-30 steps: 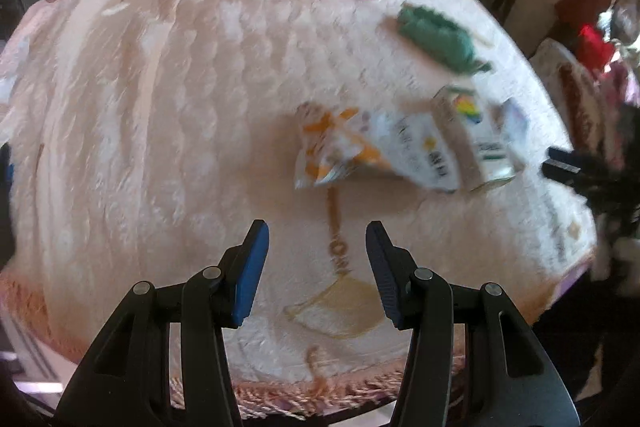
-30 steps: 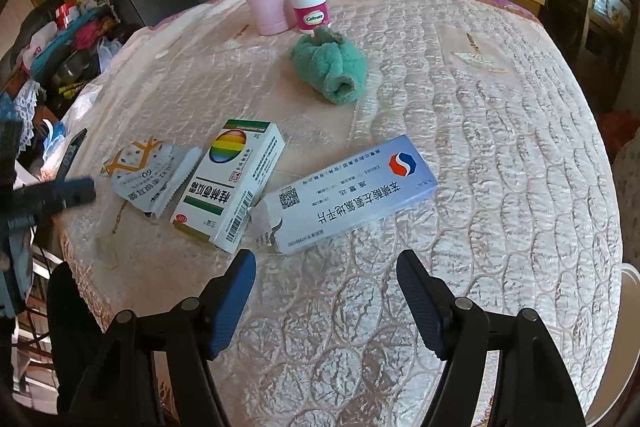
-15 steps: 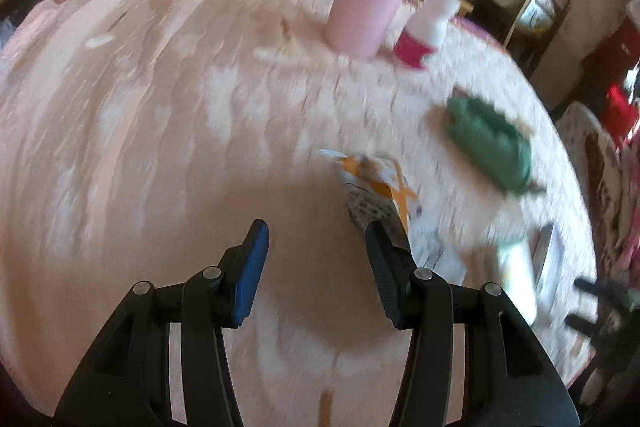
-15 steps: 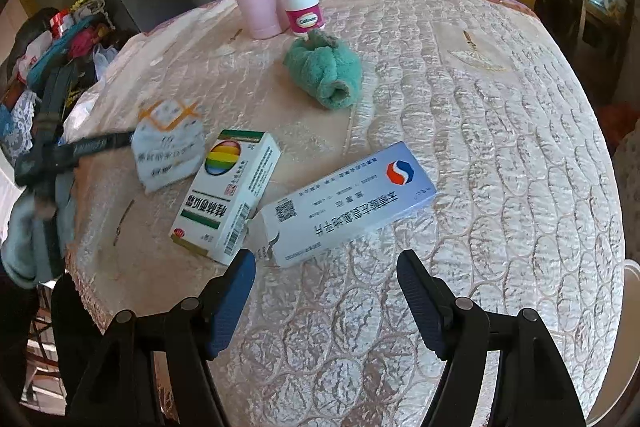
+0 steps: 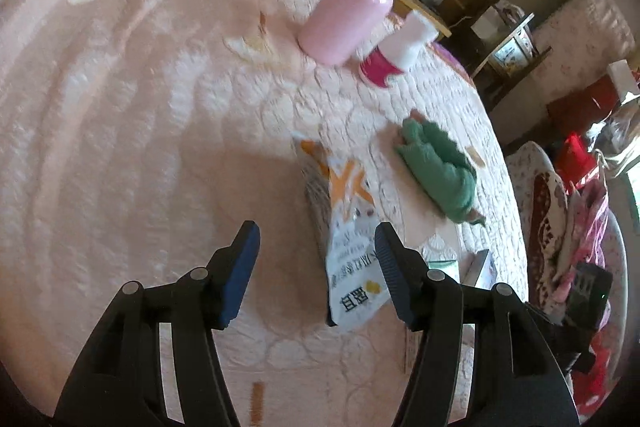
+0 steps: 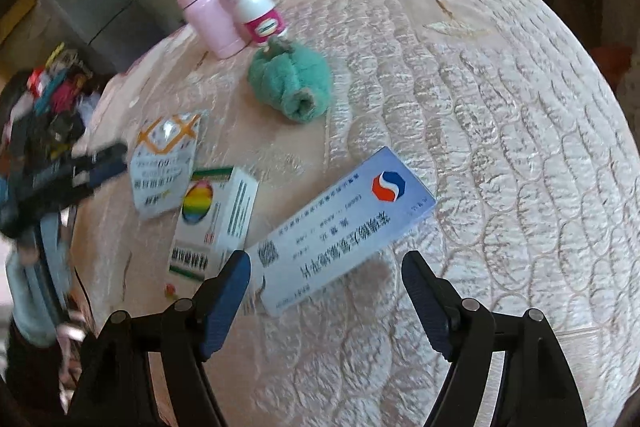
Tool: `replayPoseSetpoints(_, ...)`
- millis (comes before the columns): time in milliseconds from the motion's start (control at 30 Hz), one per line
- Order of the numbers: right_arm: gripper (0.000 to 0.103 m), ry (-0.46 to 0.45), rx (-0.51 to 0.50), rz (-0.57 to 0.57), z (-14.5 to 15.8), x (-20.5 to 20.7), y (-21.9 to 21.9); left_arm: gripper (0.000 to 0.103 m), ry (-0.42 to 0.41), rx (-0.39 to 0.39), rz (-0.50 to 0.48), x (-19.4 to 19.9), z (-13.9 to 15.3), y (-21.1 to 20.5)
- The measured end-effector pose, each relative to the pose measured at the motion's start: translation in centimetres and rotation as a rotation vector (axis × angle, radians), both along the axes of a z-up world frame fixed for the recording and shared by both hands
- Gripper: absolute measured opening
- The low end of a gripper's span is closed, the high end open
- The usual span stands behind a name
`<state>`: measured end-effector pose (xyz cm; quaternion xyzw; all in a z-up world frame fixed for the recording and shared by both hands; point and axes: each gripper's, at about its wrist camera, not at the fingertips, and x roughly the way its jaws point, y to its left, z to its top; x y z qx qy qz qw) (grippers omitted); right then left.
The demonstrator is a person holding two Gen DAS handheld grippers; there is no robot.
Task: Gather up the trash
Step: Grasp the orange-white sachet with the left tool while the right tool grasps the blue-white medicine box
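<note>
Quilted pink cloth covers the round counter [image 6: 500,115], with a cluttered shelf and framed photos behind it. Taking the green towel [image 6: 292,87] as landmark: a pink bottle [image 6: 208,15] and a white pill bottle [image 6: 258,9] stand upright just behind it, close together. In front of the towel, toward the cameras, lies the trash. A white-and-orange pouch [image 6: 166,165] lies flat to the towel's front left in the right wrist view. A small box [image 6: 214,223] with a rainbow spot sits just beside the pouch, and a long blue-white box [image 6: 344,227] lies at a slant, near the small box's end; whether they touch is hard to tell.

The left gripper [image 5: 316,255] hangs over the counter, its blue fingers [image 5: 240,271] opening. The pouch [image 5: 348,243] lies between them, nearer the right finger, and seems not to be pinched, though blur makes this unsure. The towel [image 5: 440,171] lies beyond the pouch.

The right gripper [image 6: 326,287] has its fingers [image 6: 226,299] wide and opening, with the near end of the long box between the tips; the pads do not press on it. At the left edge of that view the left gripper [image 6: 100,167] shows beside the pouch.
</note>
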<state>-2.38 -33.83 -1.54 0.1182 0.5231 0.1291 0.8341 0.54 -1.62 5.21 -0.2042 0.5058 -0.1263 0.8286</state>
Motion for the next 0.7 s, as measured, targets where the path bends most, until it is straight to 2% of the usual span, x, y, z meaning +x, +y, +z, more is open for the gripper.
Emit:
replayPoseSetpoints(233,0.079,0.008,-0.037,-0.071,-0.7,2.7,1.1,0.059,0.018,0.041,-0.007,1.5,-1.5,-2.6)
replayPoseSetpoints(400,0.078,-0.045,-0.139,-0.004,-1.0,4.4,2.7,0.059,0.017,0.085,-0.015,2.7,-2.1,-4.0)
replayPoseSetpoints(467,0.065,-0.072,-0.190,0.040,-1.1,4.8,3.2,0.058,0.012,0.096,-0.027,2.9,-2.1,-4.3)
replayPoseSetpoints(500,0.064,-0.078,-0.198,0.070,-1.0,4.9,3.2,0.058,0.011,0.105,-0.041,3.0,-2.2,-4.6)
replayPoseSetpoints(533,0.064,-0.078,-0.202,0.079,-1.0,5.1,3.1,0.050,0.006,0.115,-0.047,3.0,-2.1,-4.7)
replayPoseSetpoints(567,0.064,-0.080,-0.226,0.083,-0.9,5.2,2.9,0.034,0.006,0.128,-0.058,3.0,-2.2,-4.9)
replayPoseSetpoints(600,0.064,-0.086,-0.253,0.084,-0.8,5.1,2.8,0.028,0.003,0.150,-0.068,3.0,-2.3,-5.1)
replayPoseSetpoints(633,0.064,-0.089,-0.260,0.079,-0.8,4.8,2.4,0.028,-0.002,0.156,-0.077,2.9,-2.4,-5.1)
replayPoseSetpoints(700,0.072,-0.075,-0.251,0.053,-1.0,4.4,1.9,0.027,-0.004,0.149,-0.091,2.7,-2.4,-5.1)
